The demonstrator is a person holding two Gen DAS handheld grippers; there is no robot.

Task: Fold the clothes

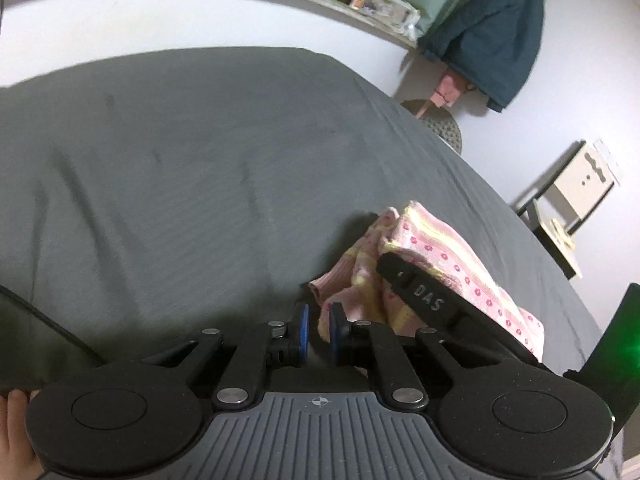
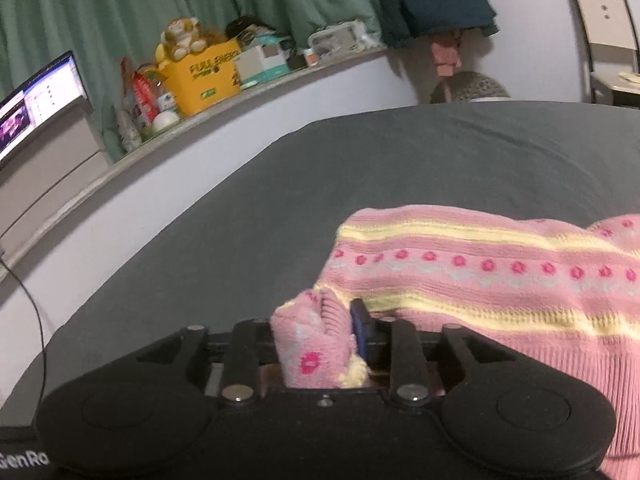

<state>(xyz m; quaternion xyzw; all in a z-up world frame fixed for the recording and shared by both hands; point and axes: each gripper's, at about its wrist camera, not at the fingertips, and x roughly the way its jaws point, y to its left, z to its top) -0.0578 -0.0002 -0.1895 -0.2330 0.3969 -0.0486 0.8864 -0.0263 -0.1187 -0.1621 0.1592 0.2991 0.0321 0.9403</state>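
Note:
A pink knit garment (image 1: 452, 268) with yellow stripes and red dots lies bunched on the grey bed sheet (image 1: 180, 184). My left gripper (image 1: 319, 334) hovers just before its near edge, its jaws a narrow gap apart with nothing between them. The other gripper's black body (image 1: 424, 300) lies across the garment. In the right wrist view my right gripper (image 2: 320, 340) is shut on a bunched fold of the pink garment (image 2: 480, 272), which spreads away to the right; the left pad is hidden by cloth.
A white ledge (image 2: 200, 128) behind the bed holds a yellow box (image 2: 200, 76), a plush toy, bottles and small boxes. A monitor (image 2: 36, 100) stands at left. A dark blue jacket (image 1: 500, 36) hangs on the wall. A chair (image 1: 568, 200) stands right of the bed.

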